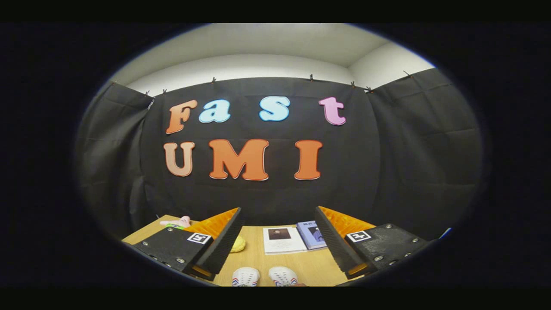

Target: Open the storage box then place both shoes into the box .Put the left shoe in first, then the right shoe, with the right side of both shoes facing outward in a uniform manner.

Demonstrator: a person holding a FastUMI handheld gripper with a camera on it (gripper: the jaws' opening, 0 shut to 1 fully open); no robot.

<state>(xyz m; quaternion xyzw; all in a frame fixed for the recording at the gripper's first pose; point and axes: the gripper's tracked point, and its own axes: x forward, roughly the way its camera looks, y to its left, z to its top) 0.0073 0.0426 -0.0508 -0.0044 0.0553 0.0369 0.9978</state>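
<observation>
Table layout ahead of the spread gripper

The gripper holds its fingers wide apart, nothing between them but open table. Two shoes sit side by side below the gap, nearest. Beyond, two booklets lie side by side; a small round object rests by the left finger.

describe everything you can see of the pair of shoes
Just the toe ends of the two shoes show, side by side on the wooden table, toes pointing toward the booklets. They look white, with red and blue stripes at the sides. They lie low between the open gripper fingers, which touch neither.
</observation>
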